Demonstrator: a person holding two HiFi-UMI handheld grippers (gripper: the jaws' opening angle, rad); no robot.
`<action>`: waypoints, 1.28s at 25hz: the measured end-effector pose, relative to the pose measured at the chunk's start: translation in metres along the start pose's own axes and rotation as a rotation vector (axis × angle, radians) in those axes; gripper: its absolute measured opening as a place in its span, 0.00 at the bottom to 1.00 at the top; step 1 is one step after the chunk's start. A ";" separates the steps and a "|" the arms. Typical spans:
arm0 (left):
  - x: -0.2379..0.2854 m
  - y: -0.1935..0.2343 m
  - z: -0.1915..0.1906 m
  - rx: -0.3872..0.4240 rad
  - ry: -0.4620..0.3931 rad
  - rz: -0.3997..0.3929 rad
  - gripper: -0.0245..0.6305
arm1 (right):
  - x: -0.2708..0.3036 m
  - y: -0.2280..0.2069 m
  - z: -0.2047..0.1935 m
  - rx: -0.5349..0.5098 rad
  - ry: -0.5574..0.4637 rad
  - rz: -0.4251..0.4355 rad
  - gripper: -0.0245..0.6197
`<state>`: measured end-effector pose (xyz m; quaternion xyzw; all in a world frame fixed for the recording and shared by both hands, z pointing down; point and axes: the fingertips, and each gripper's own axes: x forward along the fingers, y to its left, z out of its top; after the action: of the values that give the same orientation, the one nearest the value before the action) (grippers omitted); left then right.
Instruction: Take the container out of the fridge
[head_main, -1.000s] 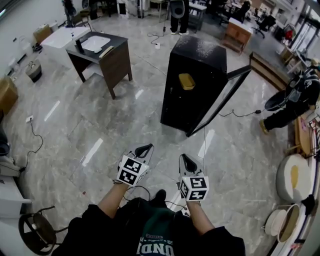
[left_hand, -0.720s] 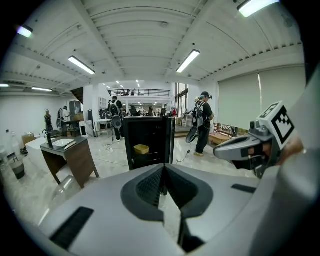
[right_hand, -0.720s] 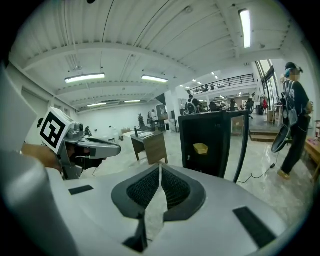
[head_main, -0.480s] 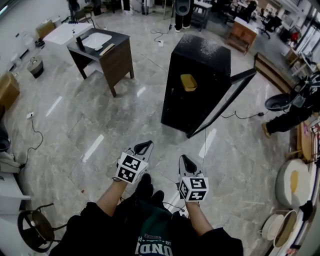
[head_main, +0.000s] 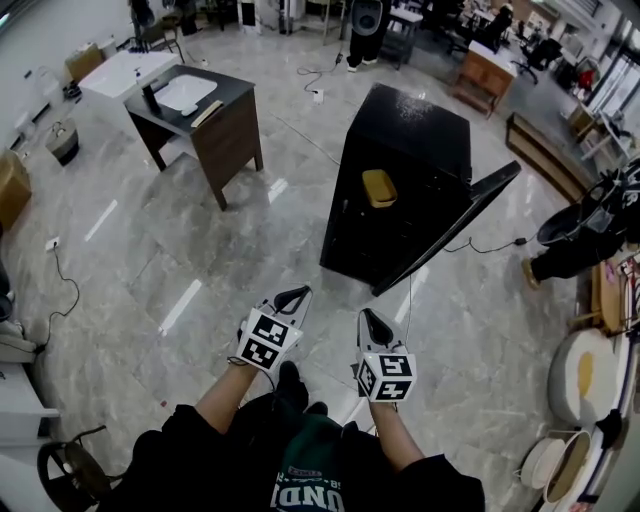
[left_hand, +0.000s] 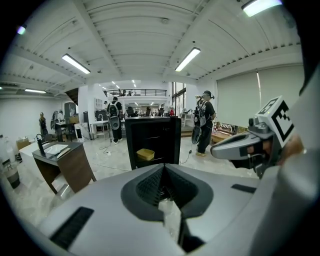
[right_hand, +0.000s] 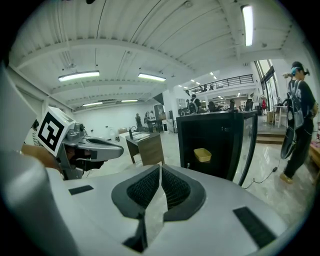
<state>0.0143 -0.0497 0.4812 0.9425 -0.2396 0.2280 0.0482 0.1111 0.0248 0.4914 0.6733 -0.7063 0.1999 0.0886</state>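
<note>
A black fridge (head_main: 415, 130) stands on the marble floor ahead, its glass door (head_main: 450, 225) swung open to the right. A yellow container (head_main: 379, 187) sits on a shelf inside, and shows in the left gripper view (left_hand: 145, 154) and the right gripper view (right_hand: 202, 155). My left gripper (head_main: 292, 297) and right gripper (head_main: 372, 322) are held side by side in front of me, well short of the fridge. Both are shut with nothing between the jaws. Each points toward the open fridge.
A dark desk (head_main: 200, 105) with brown sides stands left of the fridge, a white table behind it. A person (head_main: 585, 225) stands at the right beyond the door. A cable (head_main: 480, 245) runs across the floor by the fridge. Round stands sit at lower right.
I have walked forward: the fridge sits nearer and larger in the head view. Both grippers travelled with me toward it, still side by side and shut.
</note>
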 end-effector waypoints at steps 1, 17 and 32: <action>0.005 0.006 0.002 0.002 0.000 -0.005 0.06 | 0.009 -0.001 0.005 -0.001 -0.003 -0.003 0.10; 0.043 0.059 0.015 0.023 -0.012 -0.051 0.06 | 0.077 -0.012 0.036 -0.021 -0.008 -0.042 0.10; 0.108 0.075 0.037 0.021 -0.001 -0.043 0.06 | 0.141 -0.071 0.057 -0.082 0.012 -0.012 0.10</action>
<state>0.0782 -0.1690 0.4957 0.9481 -0.2167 0.2286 0.0432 0.1785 -0.1279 0.5071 0.6721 -0.7093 0.1742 0.1216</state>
